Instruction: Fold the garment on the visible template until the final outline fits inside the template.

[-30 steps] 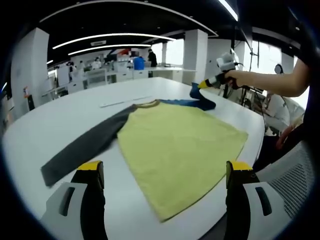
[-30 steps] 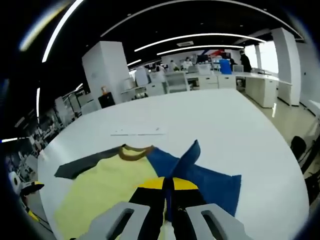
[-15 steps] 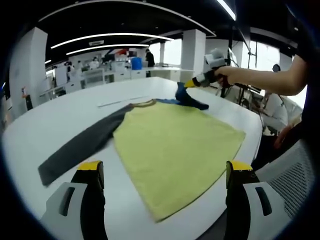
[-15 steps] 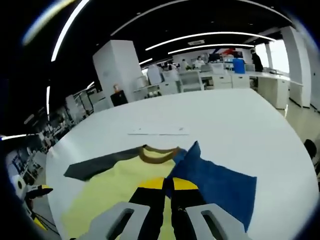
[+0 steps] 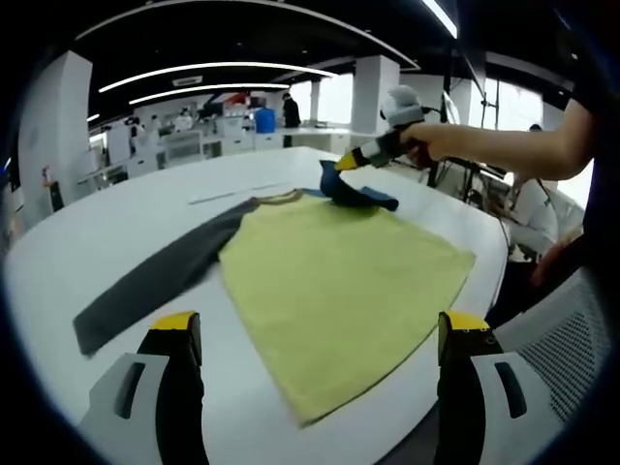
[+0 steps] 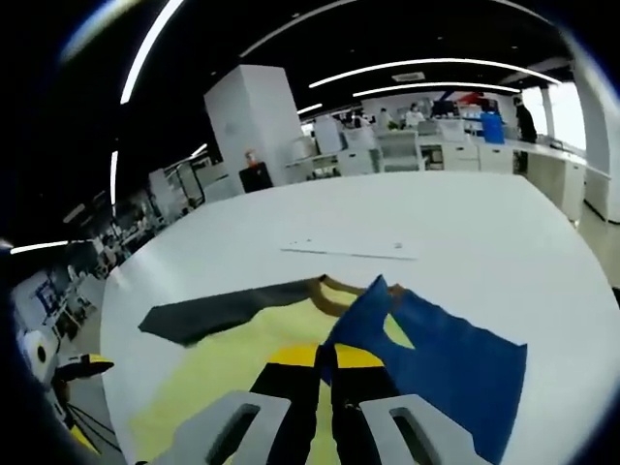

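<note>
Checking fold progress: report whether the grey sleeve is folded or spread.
Spread: the long dark grey fabric sleeve lies flat, stretched away from the yellow shirt body.

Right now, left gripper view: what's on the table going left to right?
Grey sleeve → yellow shirt body → blue sleeve, pinched in the right gripper → person's hand.
</note>
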### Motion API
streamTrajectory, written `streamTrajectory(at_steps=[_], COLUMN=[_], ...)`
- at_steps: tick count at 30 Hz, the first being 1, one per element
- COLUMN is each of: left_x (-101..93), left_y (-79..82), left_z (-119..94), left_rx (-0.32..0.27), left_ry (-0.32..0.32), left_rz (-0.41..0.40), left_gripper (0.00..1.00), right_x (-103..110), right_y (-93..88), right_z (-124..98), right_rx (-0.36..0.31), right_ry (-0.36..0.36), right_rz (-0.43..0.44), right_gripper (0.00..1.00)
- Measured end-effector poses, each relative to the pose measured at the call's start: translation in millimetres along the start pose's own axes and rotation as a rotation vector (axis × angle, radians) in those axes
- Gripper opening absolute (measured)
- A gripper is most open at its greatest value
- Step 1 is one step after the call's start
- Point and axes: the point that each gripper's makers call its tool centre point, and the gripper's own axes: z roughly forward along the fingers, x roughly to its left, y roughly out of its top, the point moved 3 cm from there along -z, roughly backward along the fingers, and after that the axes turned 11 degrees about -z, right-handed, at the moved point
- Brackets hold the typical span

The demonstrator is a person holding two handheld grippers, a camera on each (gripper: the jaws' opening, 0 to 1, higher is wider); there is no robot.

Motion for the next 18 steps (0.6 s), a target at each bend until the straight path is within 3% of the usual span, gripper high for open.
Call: streamTrajectory(at_steps=[18], left_x=[7.7], left_y=[-5.7], left_z=[-5], left_rx=[0.007], left_ry=[0.018], left_rz=[-0.01], left_gripper=[0.99], right_x=[41], right_y=[19.1], right_z=[32], right_rx=[0.008], right_ry=[0.082], right_rz=[-0.034], right_gripper=[0.0])
